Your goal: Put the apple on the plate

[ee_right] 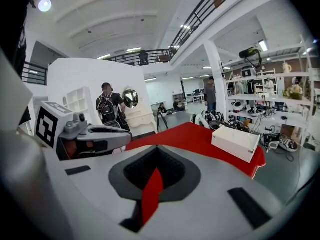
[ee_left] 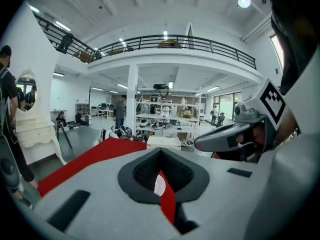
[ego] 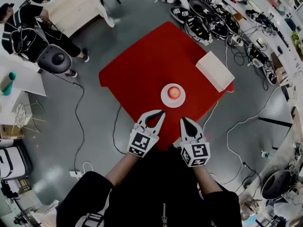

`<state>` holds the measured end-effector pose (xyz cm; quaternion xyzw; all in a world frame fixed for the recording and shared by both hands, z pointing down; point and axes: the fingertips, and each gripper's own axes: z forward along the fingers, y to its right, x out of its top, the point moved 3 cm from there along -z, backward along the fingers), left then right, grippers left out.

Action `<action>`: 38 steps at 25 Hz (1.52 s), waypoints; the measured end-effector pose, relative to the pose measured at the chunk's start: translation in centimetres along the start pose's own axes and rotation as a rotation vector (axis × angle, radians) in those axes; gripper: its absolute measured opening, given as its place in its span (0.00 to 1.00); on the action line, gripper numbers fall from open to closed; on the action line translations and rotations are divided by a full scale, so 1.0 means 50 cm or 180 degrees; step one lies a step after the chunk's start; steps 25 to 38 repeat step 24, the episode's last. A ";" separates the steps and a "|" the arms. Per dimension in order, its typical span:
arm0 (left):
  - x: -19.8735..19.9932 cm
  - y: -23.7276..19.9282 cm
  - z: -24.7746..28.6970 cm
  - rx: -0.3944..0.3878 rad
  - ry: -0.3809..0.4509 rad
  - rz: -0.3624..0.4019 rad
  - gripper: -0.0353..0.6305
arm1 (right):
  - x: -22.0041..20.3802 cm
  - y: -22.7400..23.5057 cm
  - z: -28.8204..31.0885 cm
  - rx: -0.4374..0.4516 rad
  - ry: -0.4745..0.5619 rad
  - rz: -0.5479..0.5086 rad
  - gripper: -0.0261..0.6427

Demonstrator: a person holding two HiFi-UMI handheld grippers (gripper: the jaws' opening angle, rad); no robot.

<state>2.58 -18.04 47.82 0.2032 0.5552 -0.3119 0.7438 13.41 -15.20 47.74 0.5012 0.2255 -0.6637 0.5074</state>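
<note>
A red apple (ego: 174, 92) sits on a small white plate (ego: 164, 99) near the front edge of the red table (ego: 137, 65). Both grippers hover side by side just short of the plate, above the table's near edge. My left gripper (ego: 162, 112) is shut with nothing in it, its tip pointing at the plate. A sliver of the plate (ee_left: 158, 185) shows through the slit between the left jaws. My right gripper (ego: 183, 119) is also shut and empty, to the right of the left one. Each gripper view shows the other gripper alongside.
A white box (ego: 215, 71) lies at the table's right corner. Cables trail over the grey floor around the table. Shoes and gear crowd the floor at the back right. A person (ego: 28, 22) sits by a chair (ego: 54, 58) at the far left.
</note>
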 end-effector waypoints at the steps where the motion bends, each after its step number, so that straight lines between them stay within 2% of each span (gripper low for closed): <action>1: 0.000 0.000 -0.004 0.0013 -0.0003 -0.0002 0.06 | -0.001 -0.001 -0.002 0.0002 -0.0001 -0.0010 0.05; 8: -0.006 0.003 -0.018 0.0066 -0.0048 -0.0020 0.06 | -0.001 -0.009 -0.009 0.0048 -0.0018 -0.0055 0.05; 24: -0.018 0.040 -0.004 -0.0097 -0.0123 0.0000 0.06 | 0.002 -0.009 -0.033 -0.0017 0.0045 -0.0054 0.05; 38: -0.018 0.040 -0.004 -0.0097 -0.0123 0.0000 0.06 | 0.002 -0.009 -0.033 -0.0017 0.0045 -0.0054 0.05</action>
